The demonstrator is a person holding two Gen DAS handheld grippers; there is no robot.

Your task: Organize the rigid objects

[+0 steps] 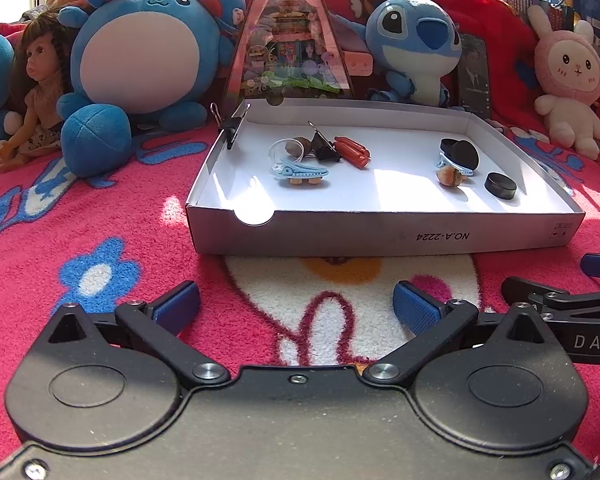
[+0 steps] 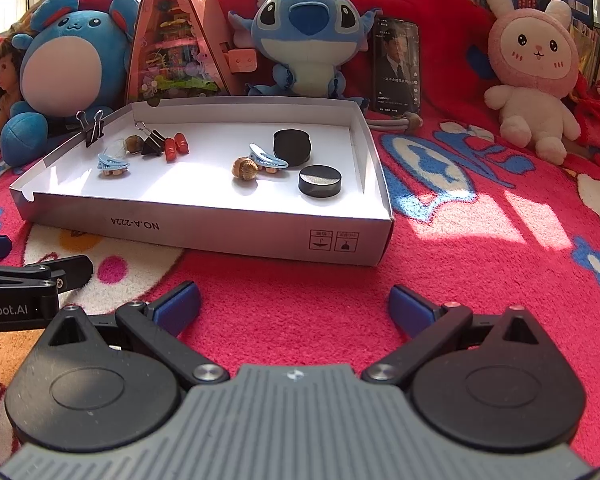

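Left wrist view shows the left gripper (image 1: 296,306) spread wide and empty above the pink blanket (image 1: 100,208), short of the white cardboard box lid (image 1: 380,236). Clamped on the lid's left wall, a black binder clip (image 1: 231,124) looks parked there. Inside lie two clusters: a blue hair clip (image 1: 300,171), a second binder clip (image 1: 322,146) and a red piece (image 1: 354,152), then further right two black discs (image 1: 500,186) with an acorn (image 1: 452,178), which suggests grouping, likely finished. Right gripper (image 2: 294,306) likewise gapes empty, near the lid's right corner.
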